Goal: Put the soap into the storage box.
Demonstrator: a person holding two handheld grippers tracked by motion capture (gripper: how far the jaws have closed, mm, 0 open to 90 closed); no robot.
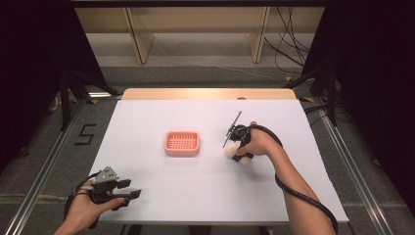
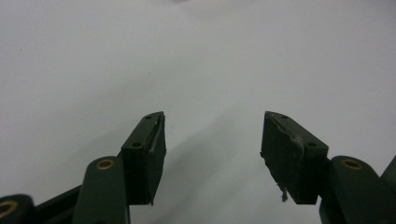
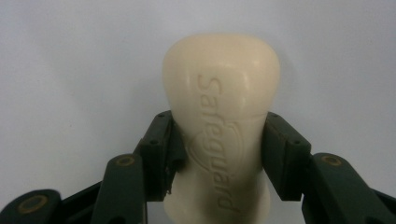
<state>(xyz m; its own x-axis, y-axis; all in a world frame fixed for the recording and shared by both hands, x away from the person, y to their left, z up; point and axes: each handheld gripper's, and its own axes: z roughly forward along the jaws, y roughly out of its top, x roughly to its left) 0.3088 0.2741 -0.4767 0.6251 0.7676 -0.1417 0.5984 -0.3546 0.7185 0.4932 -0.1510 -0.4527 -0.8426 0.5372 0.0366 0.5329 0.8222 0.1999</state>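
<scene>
A cream bar of soap (image 3: 222, 79) with embossed lettering lies on the white table (image 1: 205, 196), right of centre. My right gripper (image 3: 219, 154) is shut on its narrow waist, one pad pressed to each side. From above, that gripper (image 1: 238, 152) points down at the soap (image 1: 230, 151) with a hand wrapped around it. A pink slatted soap dish (image 1: 182, 152) stands empty to the soap's left. My left gripper (image 1: 128, 195) rests near the front left corner. Its jaws (image 2: 212, 149) are open over bare tabletop with nothing between them.
The table's front edge runs just below my left hand. A thick black cable trails from the right gripper along the forearm. Beyond the far edge are wooden frames (image 1: 139, 34), loose cables on the floor and dark curtains on both sides.
</scene>
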